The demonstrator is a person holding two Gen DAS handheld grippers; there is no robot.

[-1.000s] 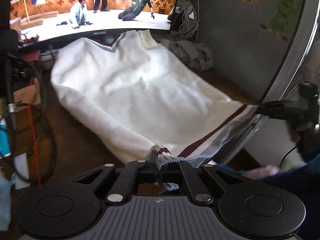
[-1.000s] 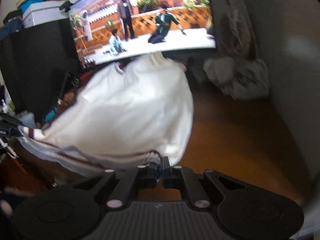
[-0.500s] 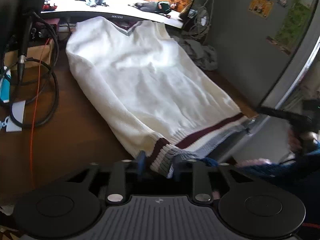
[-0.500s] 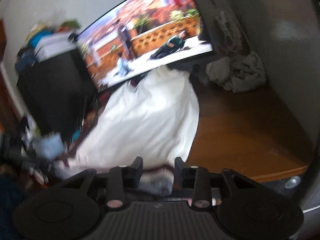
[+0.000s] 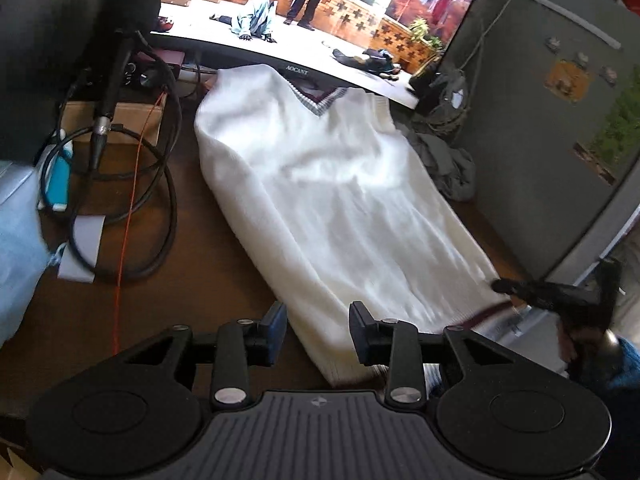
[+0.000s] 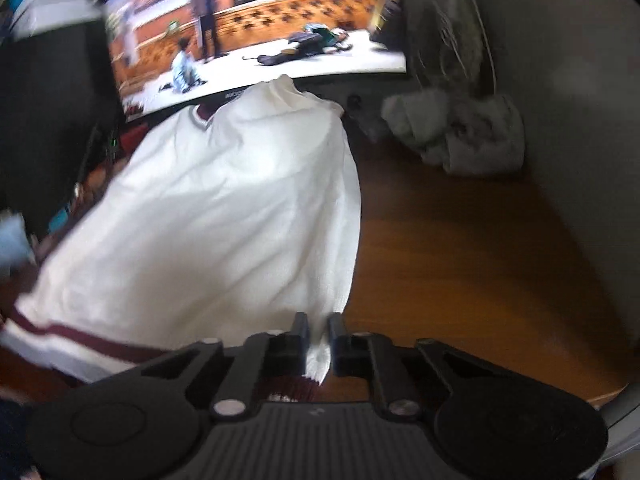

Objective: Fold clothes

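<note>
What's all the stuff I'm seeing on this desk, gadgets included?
Sweater vest: one, white with maroon and grey trim, flat on the desk, neck toward the monitor.
Monitor: one, curved, showing a film, at the back.
Desk: one, brown wood.
Crumpled cloth: one heap, grey, back right corner.
Cables: several, black and orange, left of the vest.
Left gripper: black, open over the hem corner.
Right gripper: black, jaws narrowly parted around the hem's other corner.

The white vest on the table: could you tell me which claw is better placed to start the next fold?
Probably right: the right claw has a hem corner of the vest between nearly closed fingers; the left claw is wide open over its edge.
</note>
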